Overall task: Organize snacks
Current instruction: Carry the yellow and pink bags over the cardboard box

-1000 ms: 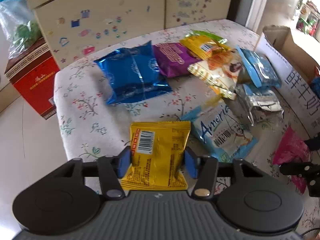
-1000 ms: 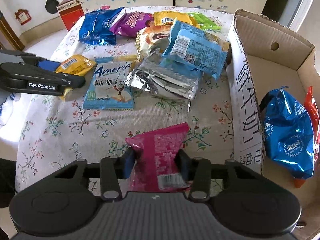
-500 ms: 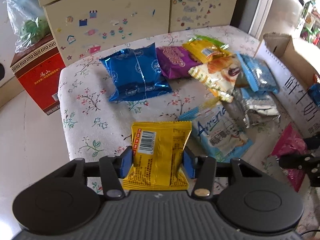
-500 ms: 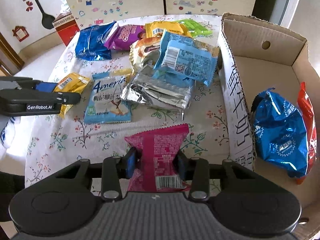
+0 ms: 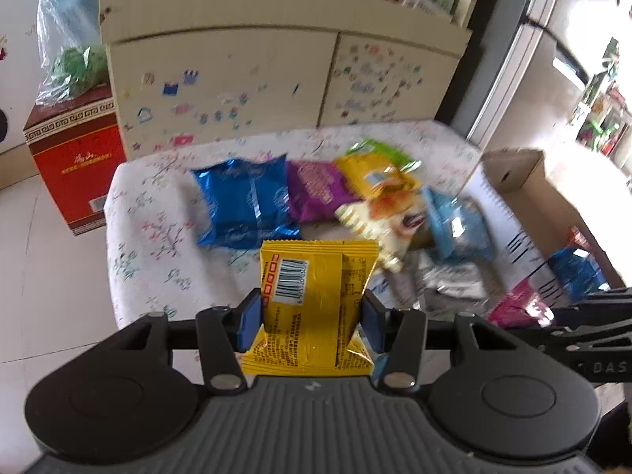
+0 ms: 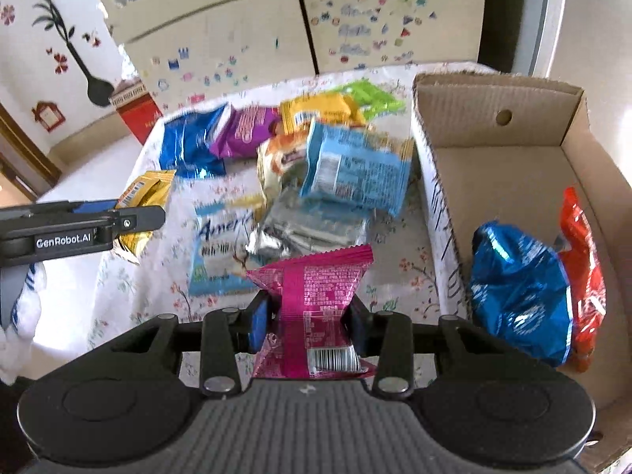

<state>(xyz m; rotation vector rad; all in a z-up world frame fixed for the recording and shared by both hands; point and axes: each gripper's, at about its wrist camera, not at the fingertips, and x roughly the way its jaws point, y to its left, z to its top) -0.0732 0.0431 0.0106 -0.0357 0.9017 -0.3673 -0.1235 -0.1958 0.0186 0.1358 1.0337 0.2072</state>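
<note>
My left gripper (image 5: 310, 322) is shut on a yellow snack packet (image 5: 316, 276) with a barcode, held above the near edge of the floral table (image 5: 150, 237). My right gripper (image 6: 306, 324) is shut on a pink snack packet (image 6: 316, 280), squeezed at its middle, above the table beside the cardboard box (image 6: 509, 173). The box holds a blue bag (image 6: 521, 292) and an orange bag (image 6: 584, 276). From the right wrist, the left gripper (image 6: 146, 215) shows at the left with the yellow packet (image 6: 148, 193). In the left wrist view the right gripper's arm reaches in from the right beside the pink packet (image 5: 517, 308).
Loose on the table lie a blue bag (image 5: 245, 201), a purple packet (image 5: 316, 193), a yellow packet (image 5: 371, 173), a green packet (image 6: 367, 96), a light blue packet (image 6: 355, 166), a silver packet (image 6: 308, 229) and a white-blue packet (image 6: 221, 252). A red box (image 5: 75, 166) and stickered cabinet (image 5: 237, 91) stand behind.
Both grippers have risen with their packets still held, and both views now tilt up toward the cabinet. The table and loose snacks look farther away and lower.
</note>
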